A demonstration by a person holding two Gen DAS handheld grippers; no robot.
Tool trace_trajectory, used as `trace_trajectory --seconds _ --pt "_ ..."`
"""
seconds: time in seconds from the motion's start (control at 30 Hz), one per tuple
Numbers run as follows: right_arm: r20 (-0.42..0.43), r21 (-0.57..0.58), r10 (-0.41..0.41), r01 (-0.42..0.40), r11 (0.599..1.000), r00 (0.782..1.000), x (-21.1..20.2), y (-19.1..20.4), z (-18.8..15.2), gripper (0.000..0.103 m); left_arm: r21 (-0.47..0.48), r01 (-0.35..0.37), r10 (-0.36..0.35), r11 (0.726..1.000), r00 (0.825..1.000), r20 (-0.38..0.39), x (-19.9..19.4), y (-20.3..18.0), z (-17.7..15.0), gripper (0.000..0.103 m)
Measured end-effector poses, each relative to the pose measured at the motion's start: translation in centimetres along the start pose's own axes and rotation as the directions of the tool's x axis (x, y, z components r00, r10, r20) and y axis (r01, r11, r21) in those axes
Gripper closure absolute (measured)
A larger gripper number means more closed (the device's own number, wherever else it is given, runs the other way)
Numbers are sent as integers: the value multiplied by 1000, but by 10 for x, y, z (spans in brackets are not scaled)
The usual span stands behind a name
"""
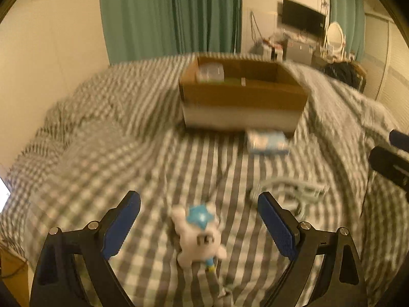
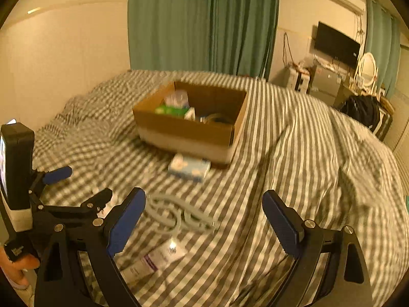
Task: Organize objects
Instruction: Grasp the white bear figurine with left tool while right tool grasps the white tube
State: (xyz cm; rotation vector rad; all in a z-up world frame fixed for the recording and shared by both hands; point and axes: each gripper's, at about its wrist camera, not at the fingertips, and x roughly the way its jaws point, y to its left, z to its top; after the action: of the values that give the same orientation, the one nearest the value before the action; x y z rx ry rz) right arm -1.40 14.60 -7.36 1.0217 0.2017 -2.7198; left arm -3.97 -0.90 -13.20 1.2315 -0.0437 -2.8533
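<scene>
A small white plush toy [image 1: 198,235] with a blue star on its head lies on the checked bedspread [image 1: 102,153], between the spread fingers of my open left gripper [image 1: 199,212]. An open cardboard box [image 1: 242,94] stands further back on the bed and holds several items. A blue tissue pack [image 1: 267,142] lies against its front. A coiled white cable [image 2: 176,213] and a white tube [image 2: 153,262] lie under my open right gripper [image 2: 204,212], which holds nothing. The same box [image 2: 189,128] and tissue pack [image 2: 189,167] show in the right wrist view.
The left gripper's body [image 2: 18,179] stands at the left of the right wrist view, with a hand [image 2: 18,266] below it. Green curtains [image 1: 173,12] hang behind the bed. A desk with a monitor [image 1: 303,16], a round mirror [image 2: 366,69] and a dark bag [image 2: 363,110] lies to the right.
</scene>
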Motion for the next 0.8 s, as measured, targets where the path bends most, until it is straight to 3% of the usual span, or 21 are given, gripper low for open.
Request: trace_trajectory --seconds 0.17,0.3,0.37,0.53,0.8 --pt "-66 13 -7 8 1000 998 17 3 -20 10 -9 33 -33 999 994 -104 30 -5 -23 27" --pt "-112 11 -15 16 1000 994 30 7 -31 10 64 9 -2 998 993 -119 40 -17 -32 38" --pt "-133 8 -9 11 1000 991 34 10 -35 10 84 2 8 996 993 -118 41 -20 -34 54" --pt "-188 -13 15 -18 1000 982 40 27 -49 10 46 62 -58 997 995 -83 28 -13 -29 54" --pt "-323 -18 95 -106 994 942 67 58 -81 15 9 59 -59 998 998 4 -1 1 -17 54"
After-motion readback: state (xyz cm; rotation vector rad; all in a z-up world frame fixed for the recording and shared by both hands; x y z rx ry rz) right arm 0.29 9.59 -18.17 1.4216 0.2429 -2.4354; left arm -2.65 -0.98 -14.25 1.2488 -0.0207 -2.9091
